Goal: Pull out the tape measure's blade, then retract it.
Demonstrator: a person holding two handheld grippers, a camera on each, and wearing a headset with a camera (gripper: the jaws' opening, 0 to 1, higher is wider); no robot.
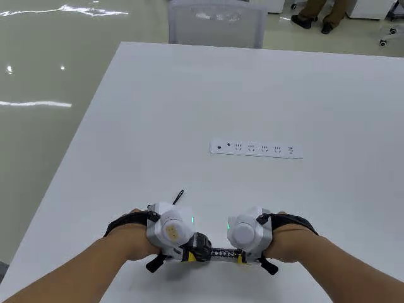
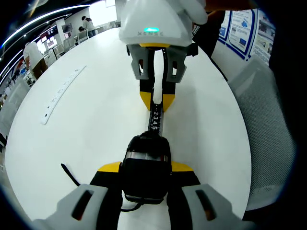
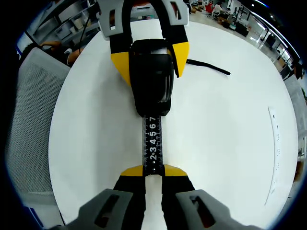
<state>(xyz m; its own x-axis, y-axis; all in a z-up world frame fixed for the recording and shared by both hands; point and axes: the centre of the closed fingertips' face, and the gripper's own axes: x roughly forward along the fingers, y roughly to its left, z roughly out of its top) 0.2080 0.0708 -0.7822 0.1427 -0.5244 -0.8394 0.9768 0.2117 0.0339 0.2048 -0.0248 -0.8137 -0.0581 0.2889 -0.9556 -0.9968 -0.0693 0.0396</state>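
Note:
A black tape measure case (image 2: 146, 165) sits between the yellow-tipped jaws of my left gripper (image 2: 145, 167), which is shut on it. In the head view the case (image 1: 199, 247) lies near the table's front edge, just right of my left gripper (image 1: 189, 254). A short length of numbered blade (image 3: 153, 143) runs out of the case (image 3: 152, 81) to my right gripper (image 3: 153, 170), which is shut on the blade's end. The blade (image 1: 222, 253) spans the small gap between the two grippers, my right gripper (image 1: 240, 256) at its far end. A thin black wrist strap (image 3: 208, 67) trails from the case.
A white power strip (image 1: 255, 149) lies flat mid-table, well beyond the grippers. The white table (image 1: 252, 95) stretches far ahead. A grey mesh chair (image 1: 216, 23) stands at its far edge, and a person's legs (image 1: 317, 14) show behind it.

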